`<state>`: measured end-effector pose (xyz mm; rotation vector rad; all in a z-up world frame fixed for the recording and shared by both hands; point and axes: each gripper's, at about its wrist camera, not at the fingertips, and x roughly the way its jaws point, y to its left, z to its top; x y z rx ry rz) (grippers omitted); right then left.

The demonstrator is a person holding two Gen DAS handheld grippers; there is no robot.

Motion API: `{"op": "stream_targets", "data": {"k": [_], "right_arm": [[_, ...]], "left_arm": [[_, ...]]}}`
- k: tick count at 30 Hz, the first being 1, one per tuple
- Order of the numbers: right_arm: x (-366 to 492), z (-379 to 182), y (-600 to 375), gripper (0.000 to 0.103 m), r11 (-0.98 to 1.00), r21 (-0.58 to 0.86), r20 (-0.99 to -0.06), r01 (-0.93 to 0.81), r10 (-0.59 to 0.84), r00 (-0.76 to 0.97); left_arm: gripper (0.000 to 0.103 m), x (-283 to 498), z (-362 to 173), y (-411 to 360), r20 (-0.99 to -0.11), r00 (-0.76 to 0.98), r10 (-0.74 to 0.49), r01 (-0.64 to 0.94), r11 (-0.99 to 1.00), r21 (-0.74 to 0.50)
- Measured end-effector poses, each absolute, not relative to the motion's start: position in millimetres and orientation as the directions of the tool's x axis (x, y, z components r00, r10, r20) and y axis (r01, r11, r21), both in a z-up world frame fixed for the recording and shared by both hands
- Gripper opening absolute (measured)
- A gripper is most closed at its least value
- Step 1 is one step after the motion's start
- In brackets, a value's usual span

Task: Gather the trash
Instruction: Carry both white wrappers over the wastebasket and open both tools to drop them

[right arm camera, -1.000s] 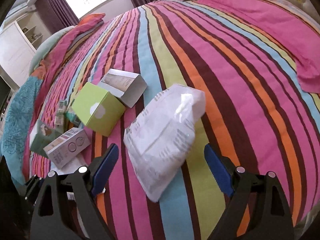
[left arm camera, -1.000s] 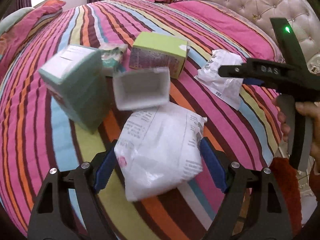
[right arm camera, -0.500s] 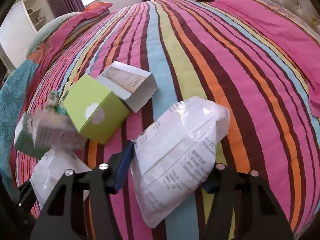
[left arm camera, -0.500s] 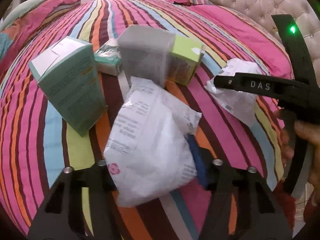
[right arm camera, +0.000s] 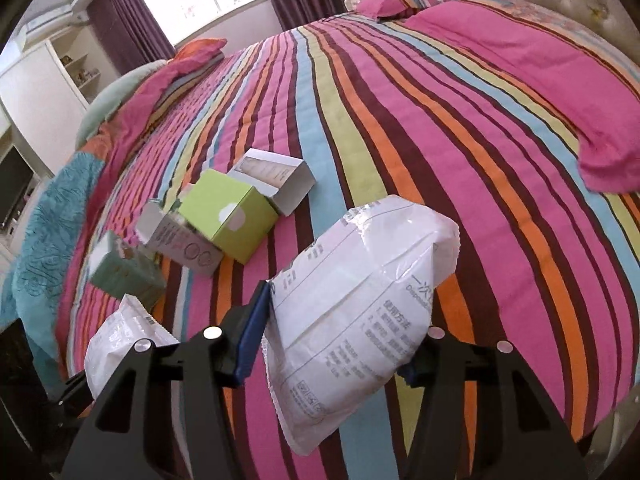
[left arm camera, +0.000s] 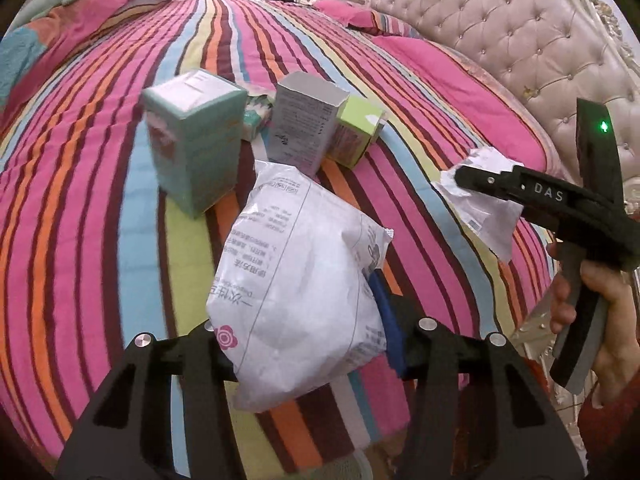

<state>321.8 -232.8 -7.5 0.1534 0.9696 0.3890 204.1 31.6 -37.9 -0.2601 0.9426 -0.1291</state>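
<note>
In the left wrist view my left gripper (left arm camera: 304,328) is shut on a white printed packet (left arm camera: 296,280) with a pink flower mark, held just above the striped bedspread (left arm camera: 80,240). Only its right blue pad (left arm camera: 386,320) shows. In the right wrist view my right gripper (right arm camera: 332,348) is shut on a second white printed packet (right arm camera: 360,292), also clear of the bedspread. That gripper (left arm camera: 464,178) and its packet (left arm camera: 484,216) show at the right of the left wrist view, with a hand (left arm camera: 612,312) on the handle. The left packet (right arm camera: 116,336) shows at lower left.
Beyond the packets lie a teal box (left arm camera: 192,148), a grey-white box (left arm camera: 300,120), a lime green box (left arm camera: 358,130) and a small teal pack (left arm camera: 254,114). An open white box (right arm camera: 276,180) lies further back. A tufted headboard (left arm camera: 500,40) and pink pillow (right arm camera: 540,60) stand right.
Both grippers went from open around the packets to shut on them and lifted them off the bedspread. The teal and grey-white boxes shifted and now stand upright.
</note>
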Motion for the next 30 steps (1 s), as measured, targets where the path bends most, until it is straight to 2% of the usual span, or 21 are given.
{"op": "stream_targets", "data": {"k": [15, 26, 30], "right_arm": [[225, 12, -238, 0.052, 0.875, 0.370, -0.730, -0.313, 0.482, 0.484], [162, -2, -222, 0.052, 0.840, 0.400, -0.736, -0.368, 0.533, 0.417], [144, -18, -212, 0.052, 0.832, 0.395, -0.764, -0.390, 0.533, 0.364]], "left_arm": [[0.050, 110, -32, 46, -0.774, 0.589, -0.233, 0.004, 0.958, -0.285], [0.050, 45, -57, 39, -0.817, 0.519, -0.250, 0.012, 0.958, -0.285], [0.050, 31, -69, 32, -0.835, 0.481, -0.269, 0.017, 0.954, -0.298]]}}
